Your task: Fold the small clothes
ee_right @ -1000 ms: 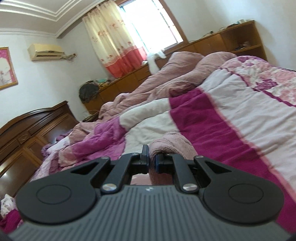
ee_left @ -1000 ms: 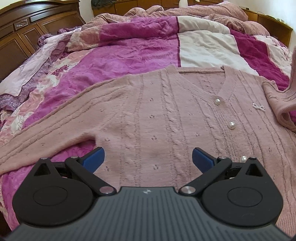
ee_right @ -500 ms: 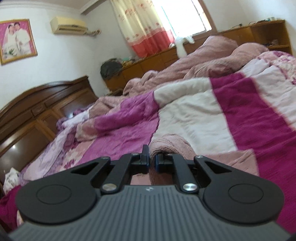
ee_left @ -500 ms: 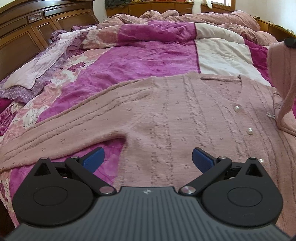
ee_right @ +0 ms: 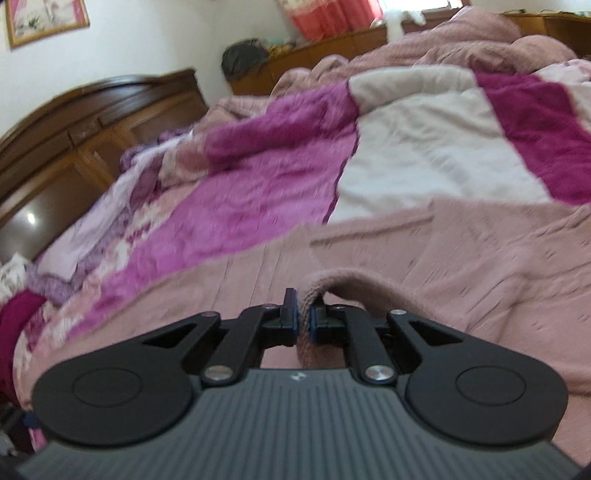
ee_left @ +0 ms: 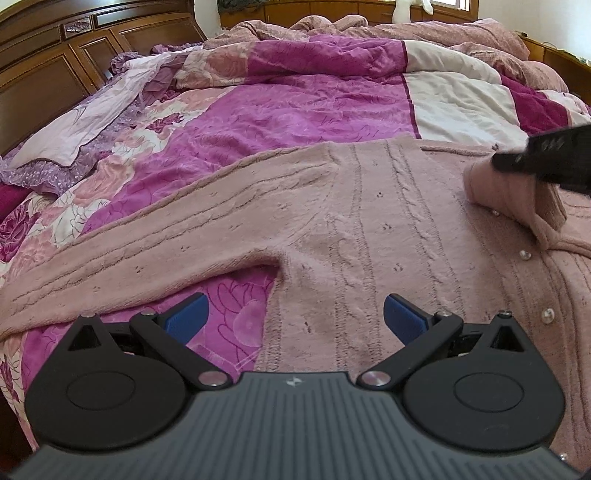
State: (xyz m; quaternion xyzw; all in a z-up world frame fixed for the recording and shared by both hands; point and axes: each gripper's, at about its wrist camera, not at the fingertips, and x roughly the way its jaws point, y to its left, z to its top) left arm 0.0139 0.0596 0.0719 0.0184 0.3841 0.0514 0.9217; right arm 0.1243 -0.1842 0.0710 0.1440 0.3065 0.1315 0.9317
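A wide bed fills both views, covered by a patchwork quilt of magenta, cream and floral panels, with a rumpled dusty-pink blanket heaped along its far side and a dark wooden headboard at the left. Nothing here is a container; the bed is simply the surface that carries the clothing. On the quilt lies a pink cable-knit cardigan, face up and spread flat, one long sleeve stretched out to the left and a row of pearl buttons running down its front. The other sleeve's cuff is folded over onto the chest, gripped at its end by the right gripper, whose jaws are pressed together on the ribbed knit; from the left wrist view that gripper shows only as a dark, blurred shape at the right edge. The left gripper hangs low over the cardigan's lower edge near the armpit, its blue-padded fingers spread wide, holding nothing and touching nothing that can be seen. The right wrist view is smeared by motion, so the knit's pattern and the quilt's print are hard to read there. The cardigan's right side and hem are cut off by the frame and by the gripper bodies.
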